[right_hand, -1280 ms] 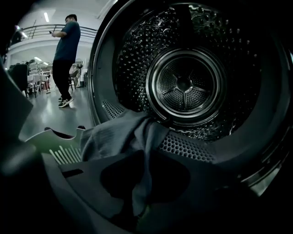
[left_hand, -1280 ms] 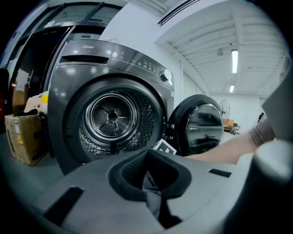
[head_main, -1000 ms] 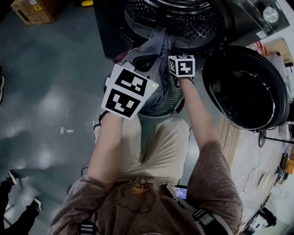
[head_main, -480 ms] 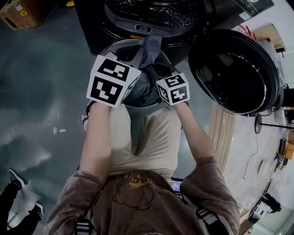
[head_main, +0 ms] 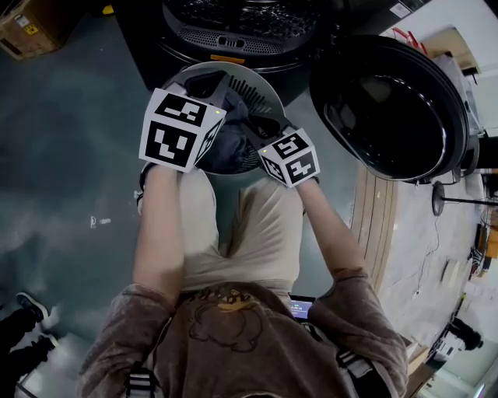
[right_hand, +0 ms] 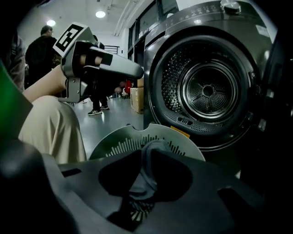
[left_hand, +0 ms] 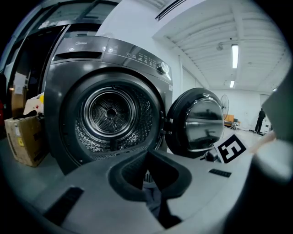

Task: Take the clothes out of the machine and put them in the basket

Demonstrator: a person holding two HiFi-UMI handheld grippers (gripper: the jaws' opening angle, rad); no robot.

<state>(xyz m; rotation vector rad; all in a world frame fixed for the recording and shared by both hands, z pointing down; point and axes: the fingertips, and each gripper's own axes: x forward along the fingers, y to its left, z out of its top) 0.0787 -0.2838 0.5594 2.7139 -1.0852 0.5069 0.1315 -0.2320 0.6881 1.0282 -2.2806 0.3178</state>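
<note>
A grey garment [head_main: 229,144] lies bunched in the round slotted basket [head_main: 261,85] on the floor in front of the open machine drum [head_main: 249,15]. My left gripper [head_main: 226,101] is over the basket's left side, shut on a fold of that garment [left_hand: 153,199]. The right gripper [head_main: 261,130] is over the right side, and the cloth [right_hand: 151,160] fills the narrow gap between its jaws. Those jaws have just been opening a little, with the cloth still pinched. In the right gripper view the basket rim [right_hand: 132,141] shows just beyond the jaws.
The machine's round door [head_main: 389,109] stands swung open to the right. A cardboard box [head_main: 31,27] sits on the floor left of the machine. A bystander's shoes [head_main: 27,311] are at the lower left, and wooden boards [head_main: 377,225] lie to the right.
Both grippers drew back from the drum opening toward the person, carrying the grey garment. It hung out of the drum before; now it is down in the basket.
</note>
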